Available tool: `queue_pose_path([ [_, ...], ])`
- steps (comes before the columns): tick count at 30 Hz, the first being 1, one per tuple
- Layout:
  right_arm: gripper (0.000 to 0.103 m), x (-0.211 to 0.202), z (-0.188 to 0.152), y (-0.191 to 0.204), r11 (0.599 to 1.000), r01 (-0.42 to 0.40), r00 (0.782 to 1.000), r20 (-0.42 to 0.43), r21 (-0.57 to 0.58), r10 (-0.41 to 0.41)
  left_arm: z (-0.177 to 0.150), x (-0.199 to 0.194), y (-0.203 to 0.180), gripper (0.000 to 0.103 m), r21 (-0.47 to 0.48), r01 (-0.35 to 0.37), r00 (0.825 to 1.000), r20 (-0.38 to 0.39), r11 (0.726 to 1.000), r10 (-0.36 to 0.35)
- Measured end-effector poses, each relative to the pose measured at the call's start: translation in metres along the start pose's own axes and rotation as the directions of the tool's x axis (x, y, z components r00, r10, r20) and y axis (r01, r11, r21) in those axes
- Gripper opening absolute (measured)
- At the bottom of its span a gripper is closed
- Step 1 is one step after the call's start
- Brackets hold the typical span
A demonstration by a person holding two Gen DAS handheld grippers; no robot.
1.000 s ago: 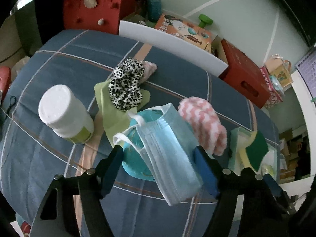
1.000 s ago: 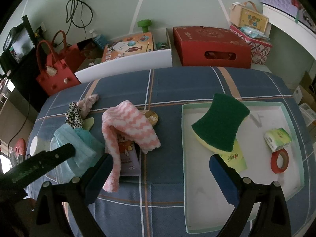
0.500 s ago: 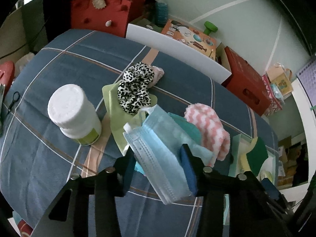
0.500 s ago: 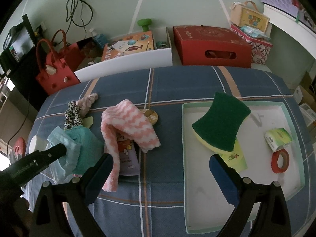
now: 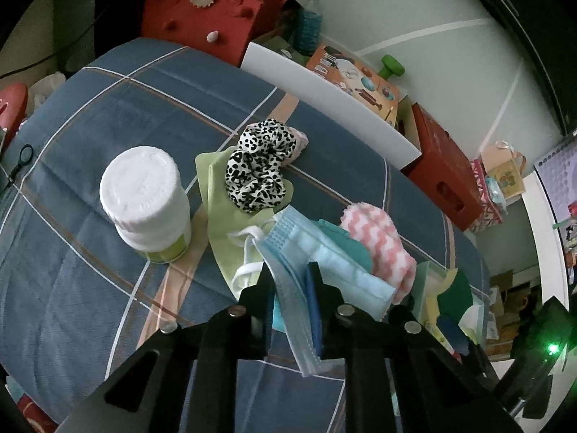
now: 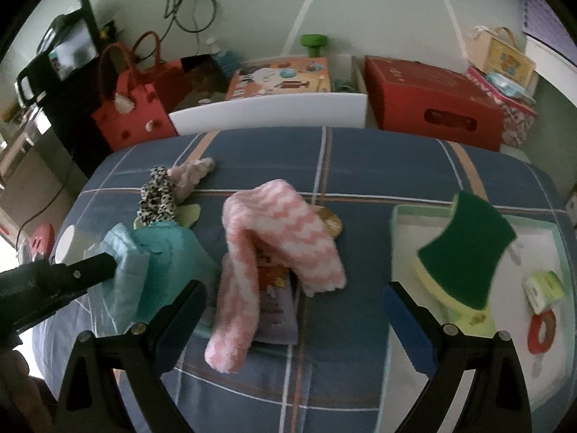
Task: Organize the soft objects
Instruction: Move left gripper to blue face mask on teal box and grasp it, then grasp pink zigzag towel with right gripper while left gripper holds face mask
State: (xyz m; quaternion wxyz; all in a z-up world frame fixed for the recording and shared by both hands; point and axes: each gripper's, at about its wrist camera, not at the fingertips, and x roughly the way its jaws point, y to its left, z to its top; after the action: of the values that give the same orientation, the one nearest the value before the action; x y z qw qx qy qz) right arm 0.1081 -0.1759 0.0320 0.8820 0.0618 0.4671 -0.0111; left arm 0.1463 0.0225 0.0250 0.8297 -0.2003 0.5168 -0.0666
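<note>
My left gripper (image 5: pixel 291 274) is closing its jaws on a light blue face mask (image 5: pixel 335 263), which is folded and pinched between the pads, its white ear loops hanging at the left. The mask lies over a teal item (image 6: pixel 166 249). A pink-and-white fuzzy sock (image 6: pixel 277 231) lies draped over a purple booklet (image 6: pixel 277 306) just right of the mask. My right gripper (image 6: pixel 294 292) hovers open above the sock's near end, nothing between its fingers. Farther back, a leopard-print scrunchie (image 5: pixel 258 166) rests on a pale green cloth (image 5: pixel 220 216).
A white-capped bottle (image 5: pixel 144 195) stands left of the mask. A pale green tray (image 6: pixel 404 216) on the right holds a green sponge (image 6: pixel 465 249), a tissue packet (image 6: pixel 544 288) and a red tape ring (image 6: pixel 541 328). Red bags and boxes line the wall behind the table.
The left jaws have closed from wide apart onto the face mask, folding it between them. The right gripper has shifted left and lower, toward the pink sock.
</note>
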Motion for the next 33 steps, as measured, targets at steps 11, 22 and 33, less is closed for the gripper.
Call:
queue_pose_path([
  [11, 0.052, 0.023, 0.002, 0.013, 0.997, -0.083, 0.997, -0.008, -0.010, 0.082, 0.002, 0.001, 0.007, 0.017, -0.027, 0.021, 1.000, -0.010, 0.999, -0.022],
  [22, 0.018, 0.029, 0.006, 0.016, 0.992, -0.126, 0.992, 0.017, 0.018, 0.126, 0.001, 0.002, 0.008, 0.017, -0.031, 0.024, 1.000, -0.013, 0.999, -0.024],
  [33, 0.007, 0.030, 0.004, 0.020, 0.986, -0.165, 0.986, 0.021, 0.003, 0.165, 0.001, 0.003, 0.007, 0.017, -0.026, 0.019, 1.000, -0.010, 0.999, -0.020],
])
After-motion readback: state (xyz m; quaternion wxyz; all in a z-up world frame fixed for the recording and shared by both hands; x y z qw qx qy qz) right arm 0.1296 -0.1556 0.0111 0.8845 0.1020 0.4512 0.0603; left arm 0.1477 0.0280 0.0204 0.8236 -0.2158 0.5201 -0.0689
